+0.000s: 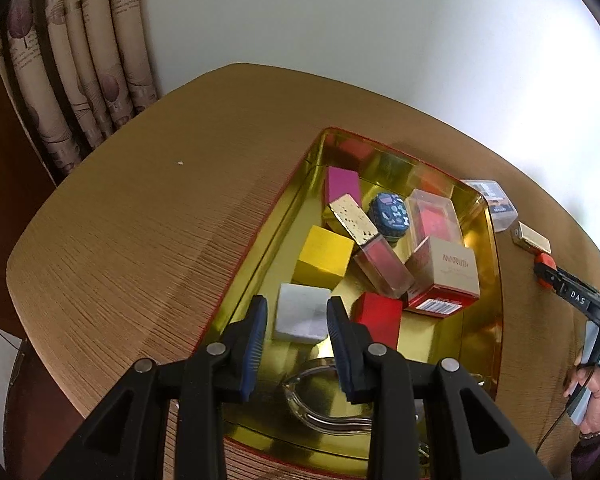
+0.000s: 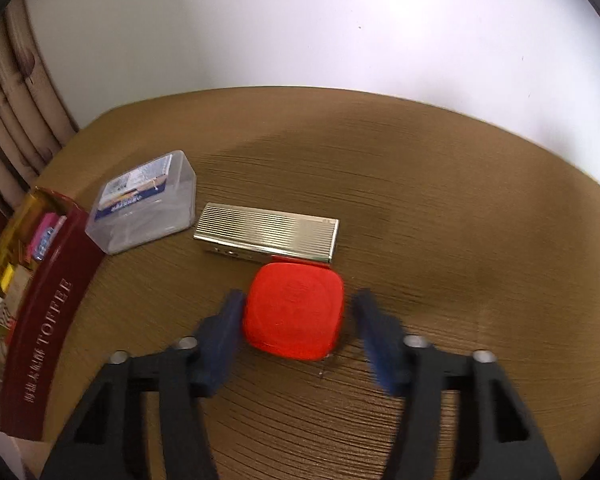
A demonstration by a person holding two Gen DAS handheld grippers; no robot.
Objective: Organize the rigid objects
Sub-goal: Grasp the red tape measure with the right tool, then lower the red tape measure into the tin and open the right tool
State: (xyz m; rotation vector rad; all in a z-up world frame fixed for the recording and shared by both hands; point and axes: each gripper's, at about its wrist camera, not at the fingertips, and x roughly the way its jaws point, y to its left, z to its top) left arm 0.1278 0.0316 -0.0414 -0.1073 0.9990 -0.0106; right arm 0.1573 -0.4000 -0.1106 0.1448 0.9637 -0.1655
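Left gripper (image 1: 296, 332) points steeply down, jaws partly apart, gripping nothing; right gripper (image 2: 296, 328) angled down, blurred, jaws apart, pads not pressing

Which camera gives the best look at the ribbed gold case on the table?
The right wrist view: the ribbed gold case lies whole and close, just behind the red box. The left wrist view shows it small at the right edge.

We see bright, even room light, glare on the gold tin (image 1: 486, 216), motion-blurred right gripper (image 2: 296, 320), fisheye bending, dark vignetted corners.
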